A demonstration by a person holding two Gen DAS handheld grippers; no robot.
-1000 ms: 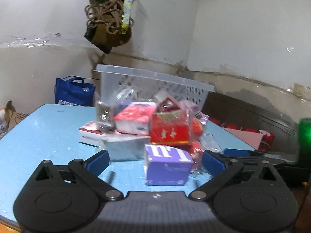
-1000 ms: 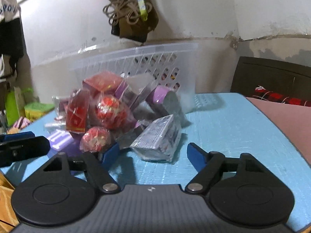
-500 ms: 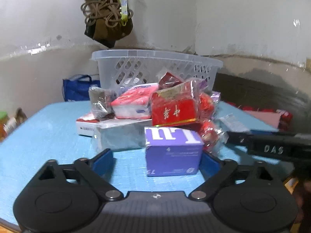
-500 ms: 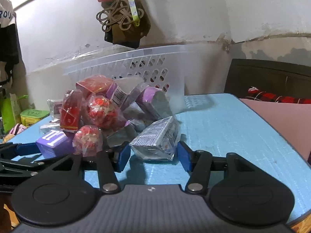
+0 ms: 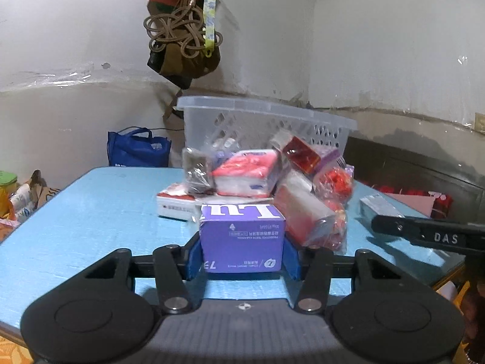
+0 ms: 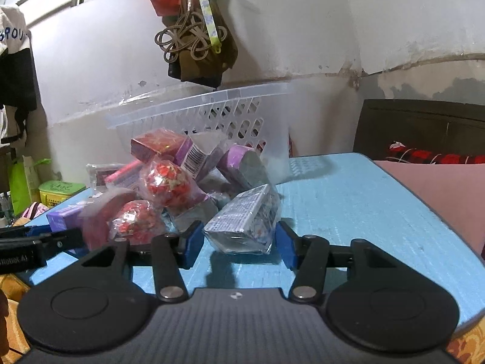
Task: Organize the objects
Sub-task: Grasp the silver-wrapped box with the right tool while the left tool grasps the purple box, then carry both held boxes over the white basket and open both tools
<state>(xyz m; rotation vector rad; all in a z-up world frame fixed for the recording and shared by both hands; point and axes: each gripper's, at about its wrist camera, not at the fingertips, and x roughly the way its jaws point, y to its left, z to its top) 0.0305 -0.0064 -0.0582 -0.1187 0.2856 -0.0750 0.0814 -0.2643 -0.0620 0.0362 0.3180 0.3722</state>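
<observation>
My left gripper (image 5: pixel 242 254): jaws, just closing, now pinch the purple box (image 5: pixel 242 238), which sits on the blue table (image 5: pixel 91 212). My right gripper (image 6: pixel 239 242): jaws, barely narrowing of late, flank the silver packet (image 6: pixel 242 221); contact on its right side I cannot tell. At twelve o'clock, the white basket (image 5: pixel 260 121), contents hidden. Progress, as I judge: early, since the pile remains unsorted. Count: one basket, one purple box, two red wrapped balls (image 6: pixel 168 183), several further packets, blurred.

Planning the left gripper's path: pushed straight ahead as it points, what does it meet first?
The left gripper, already clamping the purple box, would likely drive it into the white-and-red carton just behind; depth is unclear.
</observation>
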